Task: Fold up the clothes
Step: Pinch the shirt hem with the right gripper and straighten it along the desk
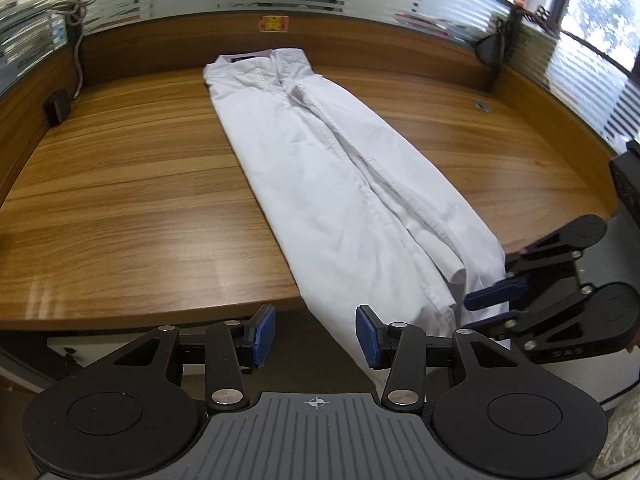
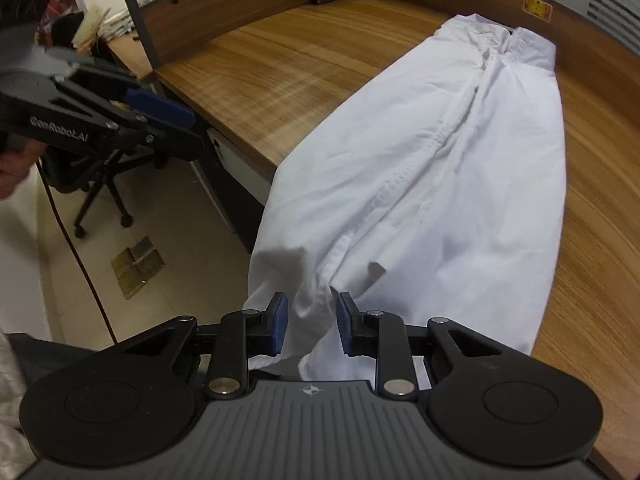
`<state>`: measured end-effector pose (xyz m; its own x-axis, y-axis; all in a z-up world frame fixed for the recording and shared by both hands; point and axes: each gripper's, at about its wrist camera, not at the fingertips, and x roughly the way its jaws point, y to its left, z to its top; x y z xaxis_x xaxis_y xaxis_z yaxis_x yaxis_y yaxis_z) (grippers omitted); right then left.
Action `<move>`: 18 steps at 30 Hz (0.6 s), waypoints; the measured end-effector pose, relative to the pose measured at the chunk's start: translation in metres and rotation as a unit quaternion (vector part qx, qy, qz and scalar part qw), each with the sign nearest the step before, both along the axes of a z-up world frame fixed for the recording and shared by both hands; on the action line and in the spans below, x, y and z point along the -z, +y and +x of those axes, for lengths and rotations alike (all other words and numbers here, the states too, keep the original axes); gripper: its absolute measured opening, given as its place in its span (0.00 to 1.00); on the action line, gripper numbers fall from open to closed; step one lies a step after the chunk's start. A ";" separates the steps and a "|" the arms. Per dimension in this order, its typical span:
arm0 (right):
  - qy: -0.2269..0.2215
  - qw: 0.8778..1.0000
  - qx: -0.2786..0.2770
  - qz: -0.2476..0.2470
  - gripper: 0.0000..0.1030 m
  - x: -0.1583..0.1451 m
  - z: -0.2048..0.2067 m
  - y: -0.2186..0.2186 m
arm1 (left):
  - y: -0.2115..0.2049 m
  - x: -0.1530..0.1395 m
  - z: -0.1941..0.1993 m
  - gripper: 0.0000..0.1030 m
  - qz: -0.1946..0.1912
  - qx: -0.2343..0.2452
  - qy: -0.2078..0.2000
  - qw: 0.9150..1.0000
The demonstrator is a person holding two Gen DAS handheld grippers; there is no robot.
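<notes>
Lying lengthwise on table [image 1: 120,184] — white garment [image 1: 320,168], sides folded inward, hem draping over near edge. You are holding left tool [image 1: 316,334] wide beside hem; right tool [image 2: 311,326] half-open, straddling hem fabric — pinching one layer only risks undoing fold.

garment [image 1: 320,168] lengthwise on desk [image 1: 120,200], near end overhanging front edge, between both claws

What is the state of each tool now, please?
Left tool: open, holding nothing, beside the hanging hem of the long folded white cotton shirt.
Right tool: open, with the shirt's hem between its fingers, not clamped.
</notes>
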<state>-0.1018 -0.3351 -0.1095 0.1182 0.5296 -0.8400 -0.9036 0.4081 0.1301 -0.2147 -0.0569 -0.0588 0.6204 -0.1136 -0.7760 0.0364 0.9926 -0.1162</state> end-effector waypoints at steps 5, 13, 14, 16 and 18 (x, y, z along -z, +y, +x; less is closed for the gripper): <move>-0.005 0.999 0.020 -0.035 0.29 0.018 -0.003 0.017 | 0.004 -0.005 0.001 0.46 0.001 0.021 -0.001 1.000; -0.001 0.997 0.045 -0.058 0.29 0.047 -0.003 0.022 | 0.015 -0.005 -0.004 0.46 -0.009 0.034 0.004 0.999; 0.001 0.997 0.044 -0.057 0.28 0.048 -0.003 0.022 | 0.016 -0.003 -0.004 0.46 -0.011 0.036 0.006 0.999; 0.016 0.998 0.038 -0.054 0.05 0.047 -0.003 0.021 | 0.017 -0.001 -0.004 0.46 -0.009 0.043 0.009 0.999; 0.034 0.997 0.046 -0.044 0.05 0.036 -0.005 0.017 | 0.018 0.001 -0.004 0.46 -0.007 0.049 0.010 0.999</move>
